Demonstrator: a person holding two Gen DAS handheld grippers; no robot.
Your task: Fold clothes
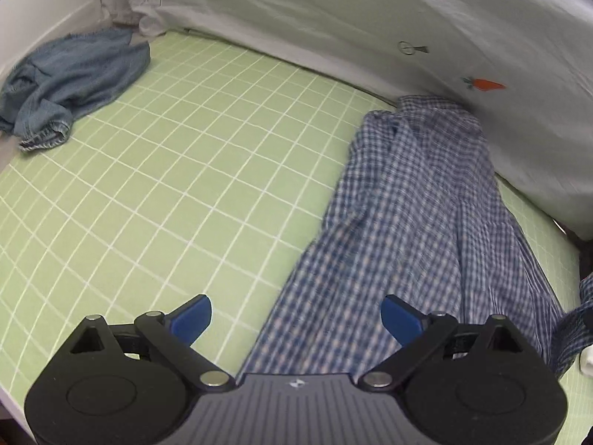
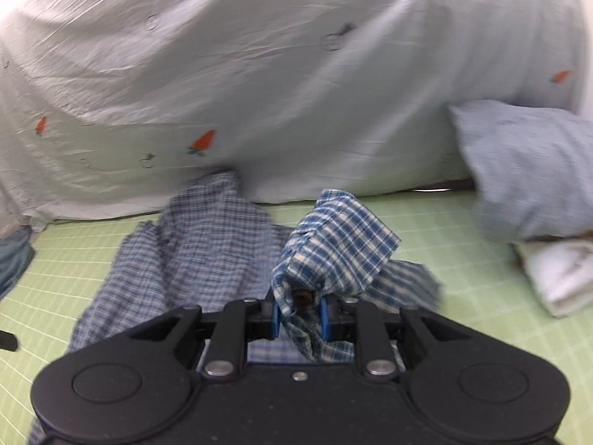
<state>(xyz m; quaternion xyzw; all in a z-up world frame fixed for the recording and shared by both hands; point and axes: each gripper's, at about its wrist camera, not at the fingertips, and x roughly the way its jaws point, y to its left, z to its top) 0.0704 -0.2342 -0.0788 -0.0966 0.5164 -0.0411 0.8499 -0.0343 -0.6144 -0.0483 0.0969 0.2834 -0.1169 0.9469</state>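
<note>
A blue and white checked shirt [image 1: 415, 230] lies stretched on the green grid sheet [image 1: 185, 155], its collar end up against the white duvet. My left gripper [image 1: 296, 319] hovers open just above the shirt's near edge, its blue pads spread wide with nothing between them. In the right wrist view the same checked shirt [image 2: 192, 252] spreads to the left. My right gripper [image 2: 298, 315] is shut on a bunched sleeve cuff [image 2: 333, 252] of that shirt and holds it lifted above the bed.
A crumpled blue-grey garment [image 1: 70, 81] lies at the far left by the white wall. A white duvet with carrot prints [image 2: 278, 85] piles along the back. At the right sit a pale blue pillow [image 2: 526, 170] and a folded white cloth [image 2: 559, 274].
</note>
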